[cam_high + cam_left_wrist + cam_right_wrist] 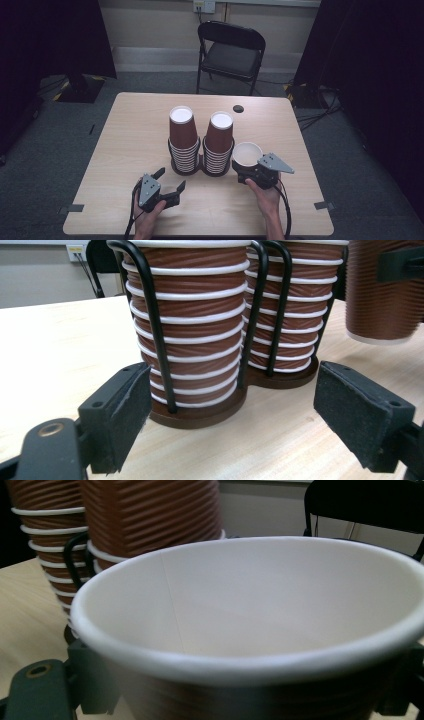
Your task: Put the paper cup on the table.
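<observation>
The right claw (248, 172) grips an upright cup (247, 154), mouth up, with the holder (200, 167) of stacked cups just to its left; the left claw (170, 184) hangs wide, empty.

Held cup (247, 153) is showing a white inside and ribbed brown outside, stacked cups (184, 140) are showing brown ribbing with white rims in a black wire rack (160, 340), table (130, 145) is showing pale wood grain.

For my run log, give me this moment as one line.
right gripper: shut on single cup, upright | left gripper: open, empty | two cup stacks: in black holder
</observation>
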Demonstrator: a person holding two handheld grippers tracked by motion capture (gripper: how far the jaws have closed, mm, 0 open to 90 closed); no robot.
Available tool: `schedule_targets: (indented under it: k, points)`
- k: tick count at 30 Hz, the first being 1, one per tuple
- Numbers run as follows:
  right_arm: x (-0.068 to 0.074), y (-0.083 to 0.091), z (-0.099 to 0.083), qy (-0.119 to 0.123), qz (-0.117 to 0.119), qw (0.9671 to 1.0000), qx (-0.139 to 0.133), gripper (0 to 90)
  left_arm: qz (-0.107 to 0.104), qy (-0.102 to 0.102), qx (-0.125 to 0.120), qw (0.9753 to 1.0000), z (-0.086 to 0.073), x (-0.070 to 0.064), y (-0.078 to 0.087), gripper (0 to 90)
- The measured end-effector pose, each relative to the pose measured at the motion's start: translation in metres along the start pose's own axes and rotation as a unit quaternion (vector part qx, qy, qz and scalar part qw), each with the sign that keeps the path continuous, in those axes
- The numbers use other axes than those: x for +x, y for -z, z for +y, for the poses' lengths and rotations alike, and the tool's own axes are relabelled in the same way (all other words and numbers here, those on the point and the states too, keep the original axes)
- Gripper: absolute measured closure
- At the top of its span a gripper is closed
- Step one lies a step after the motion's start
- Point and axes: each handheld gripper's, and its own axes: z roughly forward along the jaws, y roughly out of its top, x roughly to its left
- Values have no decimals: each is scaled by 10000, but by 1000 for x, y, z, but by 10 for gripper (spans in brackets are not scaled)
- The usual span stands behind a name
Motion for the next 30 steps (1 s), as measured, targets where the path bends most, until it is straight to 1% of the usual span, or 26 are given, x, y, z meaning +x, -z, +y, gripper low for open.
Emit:
schedule_targets:
  k: [1, 4, 5, 6, 10, 13, 14, 16, 18, 20, 22, 24, 26, 30]
  points:
    - [-2, -1, 0, -15, -52, 10000, 23, 112, -6, -13, 6, 10000, -1, 0, 0, 154]
    - [-9, -5, 0, -16, -146, 9999, 0, 112, 95, -47, 0, 9999, -3, -1, -2, 154]
    - [-11, -6, 0, -5, -202, 9998, -1, 112, 81, -24, 19, 10000, -4, -1, -3, 154]
    - [-13, -7, 0, 29, -271, 9996, -10, 113, 98, -38, -26, 9999, -4, -2, -2, 155]
    - [-24, -14, 0, -45, -397, 9992, -98, 111, 89, -53, -46, 9999, -4, -2, -3, 155]
    - [-31, -20, -1, -108, -476, 9988, -85, 111, 92, -50, -33, 9999, -4, -2, -3, 154]
    - [-33, -23, -3, -133, -540, 9984, -90, 111, 77, -47, -49, 9999, -4, -2, -3, 154]
    - [-37, -27, -6, -223, -578, 9981, -58, 110, 76, -74, -84, 9999, -4, -3, -2, 154]
    - [-41, -31, -8, -208, -682, 9974, -73, 110, 133, -67, -109, 9998, -5, -3, -1, 154]
    - [-45, -35, -10, -272, -729, 9969, -102, 109, 269, -45, -197, 9994, -6, -4, 0, 155]
    - [-50, -37, -12, -303, -770, 9964, -170, 109, 303, -100, -227, 9992, -6, -5, 1, 154]
    - [-56, -39, -14, -473, -789, 9954, -254, 109, 338, -109, -217, 9991, -6, -5, 1, 154]
    - [-60, -41, -16, -539, -803, 9950, -248, 108, 335, -64, -270, 9991, -6, -5, 2, 156]
    - [-63, -46, -21, -541, -835, 9950, -126, 108, 323, 29, -410, 9986, -8, -3, 4, 156]
